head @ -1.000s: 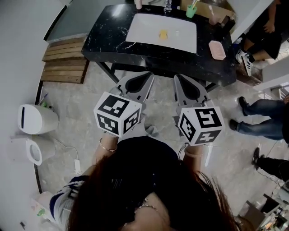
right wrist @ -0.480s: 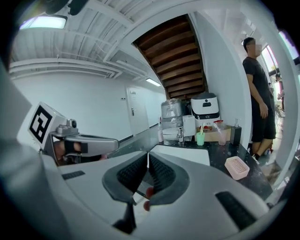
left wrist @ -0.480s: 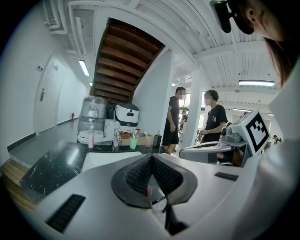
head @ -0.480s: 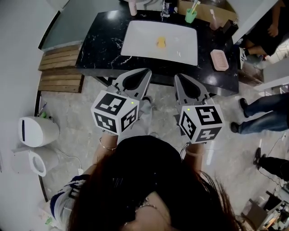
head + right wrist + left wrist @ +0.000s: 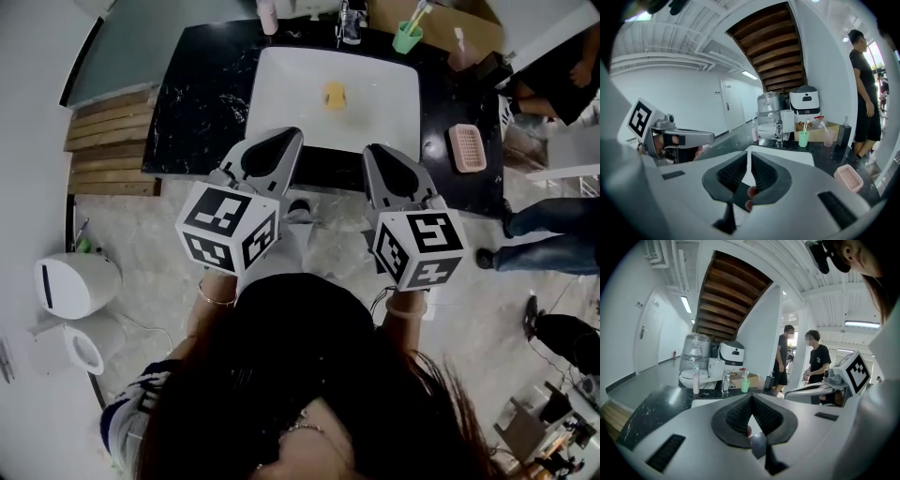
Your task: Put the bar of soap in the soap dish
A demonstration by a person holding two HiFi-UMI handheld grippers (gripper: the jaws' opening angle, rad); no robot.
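A yellow bar of soap (image 5: pixel 335 95) lies in the white sink (image 5: pixel 281 94) of a black counter (image 5: pixel 192 103). The pink soap dish (image 5: pixel 467 148) sits on the counter to the sink's right and also shows in the right gripper view as the soap dish (image 5: pixel 848 177). My left gripper (image 5: pixel 292 134) is shut and holds nothing, its tip at the sink's near rim. My right gripper (image 5: pixel 371 150) is shut and holds nothing too, beside it over the counter's front edge. In their own views the left gripper (image 5: pixel 750 397) and right gripper (image 5: pixel 749 152) point at the counter; the soap is hidden there.
Along the counter's back stand a faucet (image 5: pixel 351 23), a green cup (image 5: pixel 407 37) with a toothbrush and a pink bottle (image 5: pixel 268 14). Wooden steps (image 5: pixel 108 141) lie left of the counter, a white bin (image 5: pixel 75 281) on the floor. People's legs (image 5: pixel 548 248) are at the right.
Both grippers have moved forward side by side from the floor in front of the counter to its front edge. The sink and soap are closer. Both pairs of jaws stay shut.
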